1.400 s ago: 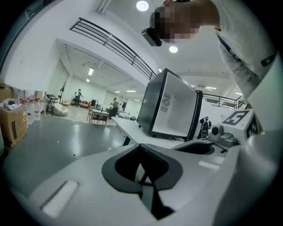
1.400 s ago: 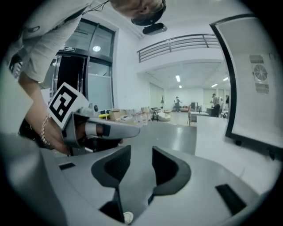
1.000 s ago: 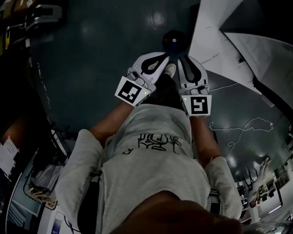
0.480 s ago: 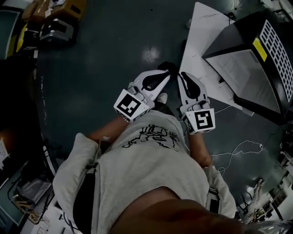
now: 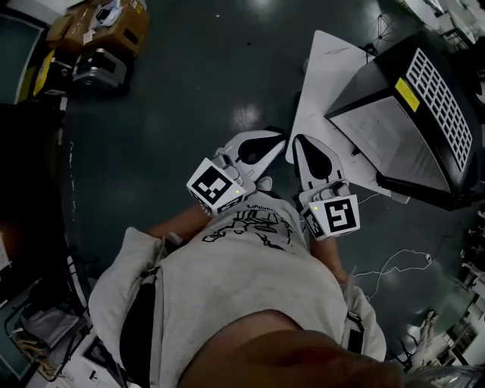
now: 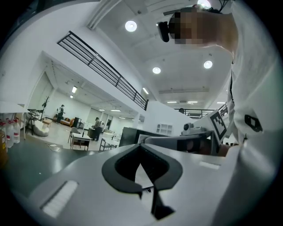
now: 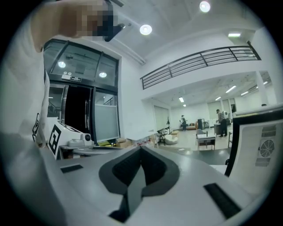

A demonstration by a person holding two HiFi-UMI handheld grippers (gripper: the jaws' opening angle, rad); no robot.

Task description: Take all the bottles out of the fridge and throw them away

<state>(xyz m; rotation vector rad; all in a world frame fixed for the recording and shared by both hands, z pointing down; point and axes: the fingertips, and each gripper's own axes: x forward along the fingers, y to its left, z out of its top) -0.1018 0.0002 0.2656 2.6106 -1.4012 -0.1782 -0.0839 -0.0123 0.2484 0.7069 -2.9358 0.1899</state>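
Black cabinet (image 5: 424, 129) is cut off at the right edge; the distant bottles (image 6: 11, 132) are small and blurred

Shows cardboard boxes (image 5: 114, 26) at the upper left of a dark glossy floor (image 5: 189, 91), a white sheet (image 5: 326, 76) lying on it, and a black railing (image 6: 101, 66) below ceiling lights (image 6: 131, 26).

A large open lab or workshop hall: polished dark floor (image 5: 189, 61), cardboard boxes (image 5: 106, 23), a loose cable (image 5: 390, 258), railed mezzanine (image 6: 101, 68), recessed ceiling lights (image 6: 131, 26), distant work tables (image 6: 82, 140).
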